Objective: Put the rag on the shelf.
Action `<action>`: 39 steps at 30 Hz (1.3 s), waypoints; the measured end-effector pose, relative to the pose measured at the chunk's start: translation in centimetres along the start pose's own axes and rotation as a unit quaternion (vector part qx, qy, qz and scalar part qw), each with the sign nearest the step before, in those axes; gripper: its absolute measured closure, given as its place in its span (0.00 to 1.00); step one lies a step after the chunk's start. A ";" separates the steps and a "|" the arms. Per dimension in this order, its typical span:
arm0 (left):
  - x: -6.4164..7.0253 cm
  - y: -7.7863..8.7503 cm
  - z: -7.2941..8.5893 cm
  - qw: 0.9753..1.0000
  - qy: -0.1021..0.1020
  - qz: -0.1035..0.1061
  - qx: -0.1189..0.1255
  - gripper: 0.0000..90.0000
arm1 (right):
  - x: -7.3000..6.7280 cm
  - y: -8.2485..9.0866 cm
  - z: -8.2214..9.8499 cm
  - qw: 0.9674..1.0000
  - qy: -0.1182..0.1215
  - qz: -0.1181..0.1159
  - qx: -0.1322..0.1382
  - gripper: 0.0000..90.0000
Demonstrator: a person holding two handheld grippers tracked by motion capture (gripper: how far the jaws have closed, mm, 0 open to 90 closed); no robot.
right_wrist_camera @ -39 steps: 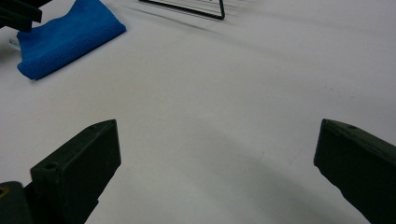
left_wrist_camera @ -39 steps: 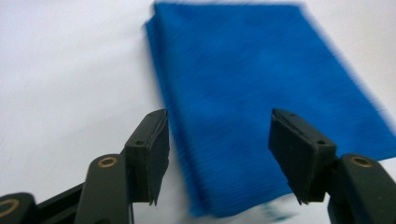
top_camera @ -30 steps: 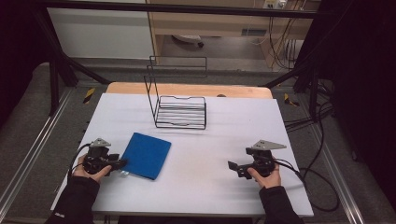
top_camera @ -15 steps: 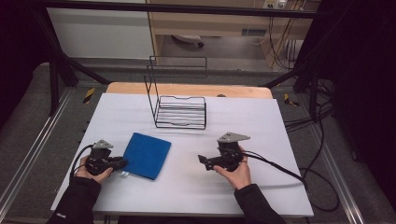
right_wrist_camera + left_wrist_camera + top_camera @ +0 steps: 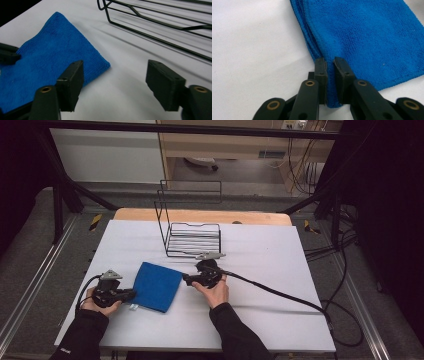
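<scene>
blue cloth (image 5: 157, 286) flat on white table (image 5: 280, 270)

- The high view is evenly lit from above; the white table (image 5: 260, 270) is bright, while the surroundings at 3 and 9 o'clock sink into black.
- Shadows are soft and short.
- In the gripper views the blue cloth (image 5: 367, 37) is sharp, the near jaws are slightly soft, and the wire rack (image 5: 160, 22) blurs towards 1 o'clock.
</scene>
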State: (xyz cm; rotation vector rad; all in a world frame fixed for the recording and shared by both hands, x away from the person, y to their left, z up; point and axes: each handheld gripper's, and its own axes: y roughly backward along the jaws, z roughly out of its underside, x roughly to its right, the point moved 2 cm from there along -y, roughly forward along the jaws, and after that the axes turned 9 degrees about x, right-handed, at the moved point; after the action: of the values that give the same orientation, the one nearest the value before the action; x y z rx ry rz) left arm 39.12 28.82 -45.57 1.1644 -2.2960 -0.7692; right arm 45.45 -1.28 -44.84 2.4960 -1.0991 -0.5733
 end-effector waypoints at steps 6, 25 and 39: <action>0.0 0.0 0.1 1.000 0.002 0.001 0.003 0.89 | -1.2 -2.9 0.5 1.000 -0.012 -0.007 -0.016 0.51; 0.7 0.6 -0.2 1.000 0.027 0.014 0.007 0.93 | -1.9 -2.0 -0.5 0.999 -0.018 -0.026 -0.032 0.94; 6.0 -0.5 -0.7 0.998 0.031 0.056 0.023 0.91 | 0.4 1.3 -1.8 0.997 0.013 0.013 -0.080 0.94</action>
State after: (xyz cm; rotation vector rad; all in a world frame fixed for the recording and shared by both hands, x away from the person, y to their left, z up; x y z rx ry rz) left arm 36.63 23.38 -44.55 1.0546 -2.3166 -0.6342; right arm 45.80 -2.14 -42.83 2.3426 -1.0328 -0.5940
